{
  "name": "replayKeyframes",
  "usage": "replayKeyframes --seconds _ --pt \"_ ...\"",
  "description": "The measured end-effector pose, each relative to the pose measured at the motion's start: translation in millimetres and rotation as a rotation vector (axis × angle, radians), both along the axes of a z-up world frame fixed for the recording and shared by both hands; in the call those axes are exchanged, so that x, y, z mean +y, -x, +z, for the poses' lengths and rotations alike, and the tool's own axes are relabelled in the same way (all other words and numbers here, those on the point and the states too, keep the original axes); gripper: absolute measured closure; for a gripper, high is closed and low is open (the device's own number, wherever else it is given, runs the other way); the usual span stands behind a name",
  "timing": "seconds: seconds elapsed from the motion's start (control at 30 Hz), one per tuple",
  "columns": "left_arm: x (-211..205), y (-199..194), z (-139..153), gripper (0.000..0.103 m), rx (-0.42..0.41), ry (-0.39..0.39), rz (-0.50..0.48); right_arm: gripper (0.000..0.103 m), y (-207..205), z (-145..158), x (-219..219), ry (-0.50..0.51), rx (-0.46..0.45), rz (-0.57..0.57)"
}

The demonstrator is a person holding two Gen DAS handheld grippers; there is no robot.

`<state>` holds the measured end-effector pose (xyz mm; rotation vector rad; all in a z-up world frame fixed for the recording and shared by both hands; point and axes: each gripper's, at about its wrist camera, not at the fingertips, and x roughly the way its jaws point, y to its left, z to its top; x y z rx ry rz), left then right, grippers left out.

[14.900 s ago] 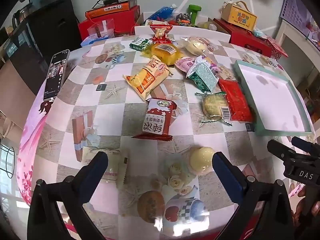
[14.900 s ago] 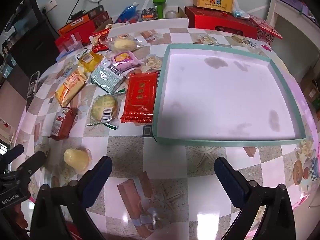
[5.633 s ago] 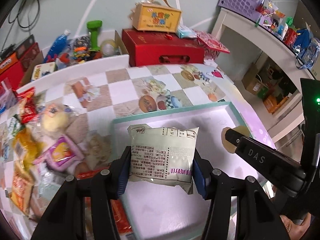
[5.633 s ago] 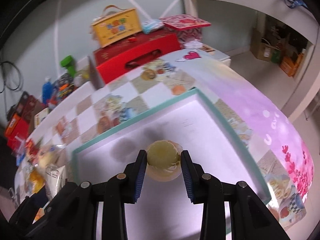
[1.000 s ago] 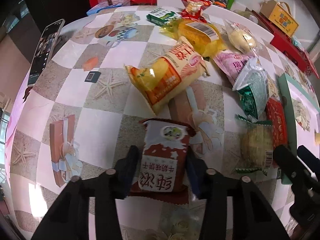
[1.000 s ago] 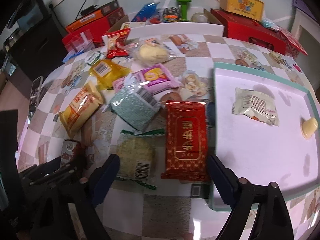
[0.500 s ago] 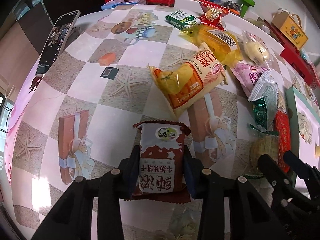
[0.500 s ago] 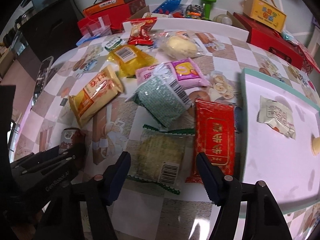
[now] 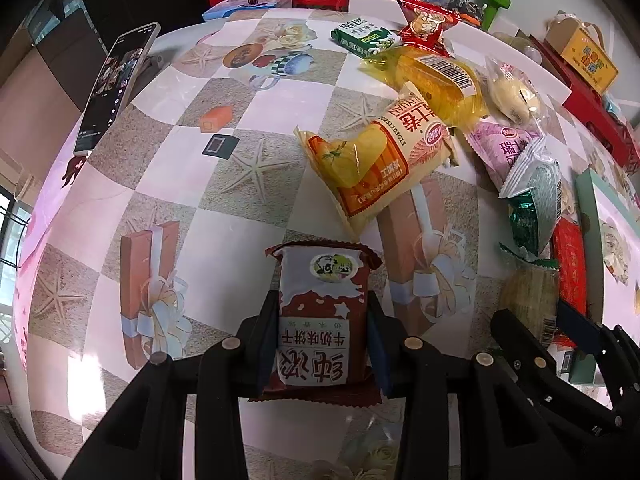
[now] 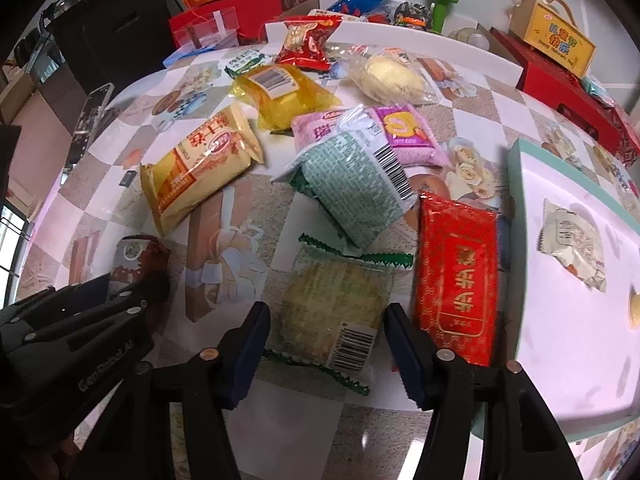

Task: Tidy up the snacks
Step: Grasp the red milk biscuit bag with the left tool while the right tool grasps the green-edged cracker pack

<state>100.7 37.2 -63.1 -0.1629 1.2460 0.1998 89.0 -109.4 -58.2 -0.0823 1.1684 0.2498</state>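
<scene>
Left wrist view showed my left gripper [image 9: 322, 354] with its fingers pinching the brown packet [image 9: 322, 320] by its long sides, low on the pack, because that narrow width fitted the span and left the top seam free. The packet lay flat on the surface [image 9: 168, 184], apart from the orange bag [image 9: 380, 160] just ahead of it, so I judged a lift would not drag a neighbour along. In the right wrist view my right gripper [image 10: 326, 348] had its fingers spread on either side of the pale green-edged pack [image 10: 334, 304], near its sides but not plainly touching, and I had not squeezed yet. That pack sat close beside the red pack [image 10: 458, 276], with its top edge by the green bag [image 10: 352, 184], so I had come in from the free near end. The tray [image 10: 516, 200] lay to the right with a white pack [image 10: 572, 240] and a small yellow sweet [image 10: 634, 306] already in it; I judged both packs were bound there, with most of the pile still outside it.
</scene>
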Motion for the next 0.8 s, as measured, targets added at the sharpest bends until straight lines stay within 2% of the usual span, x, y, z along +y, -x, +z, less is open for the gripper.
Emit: replayKeyframes --seconds 0.8 --pt "-3.2 -0.6 0.5 0.062 -0.001 -0.01 -0.019 0.05 -3.3 -6.3 2.7 0.037 -0.001 -0.011"
